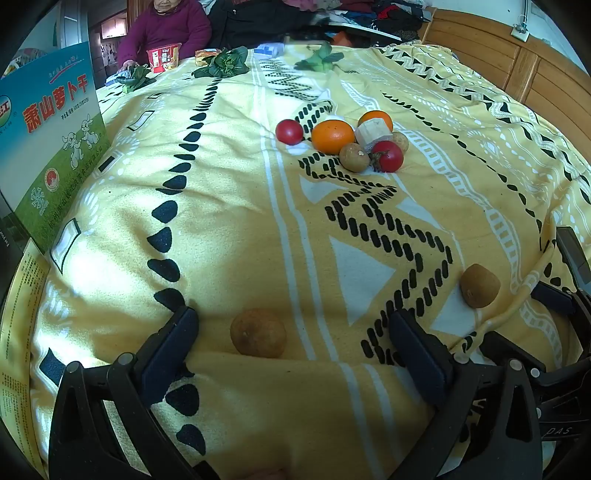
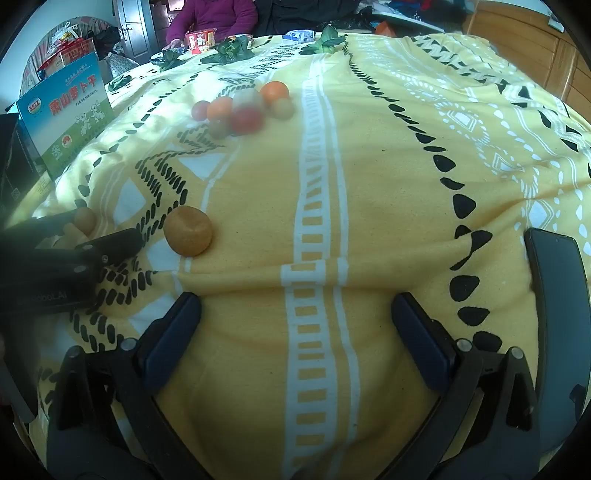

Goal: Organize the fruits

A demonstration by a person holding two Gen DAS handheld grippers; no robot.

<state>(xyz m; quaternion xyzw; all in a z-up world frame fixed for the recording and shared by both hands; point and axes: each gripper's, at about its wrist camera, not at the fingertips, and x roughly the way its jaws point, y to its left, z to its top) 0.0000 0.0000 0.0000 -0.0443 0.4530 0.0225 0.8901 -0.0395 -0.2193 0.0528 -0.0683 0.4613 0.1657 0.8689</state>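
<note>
On the yellow patterned blanket (image 1: 229,221) one brown round fruit (image 1: 258,332) lies between the wide-apart fingers of my left gripper (image 1: 291,325), nearer the left pad and untouched. A second brown fruit (image 1: 479,285) (image 2: 188,230) rests ahead and left of my right gripper (image 2: 295,314), which is open with only blanket between its fingers. Farther off sits a cluster: two oranges (image 1: 332,136), two red tomatoes (image 1: 289,132), small brown fruits (image 1: 354,157) and a wooden block (image 1: 373,134). The cluster (image 2: 240,107) is blurred in the right wrist view, where my left gripper (image 2: 107,227) shows at the left.
A blue and green printed carton (image 1: 55,140) (image 2: 70,110) stands at the left edge. Leafy greens (image 1: 225,62), a red snack packet (image 1: 164,57) and a seated person in a purple sweater (image 1: 166,29) are at the far end. A dark flat slab (image 2: 557,314) is at the right; wooden panelling (image 1: 535,74) is beyond.
</note>
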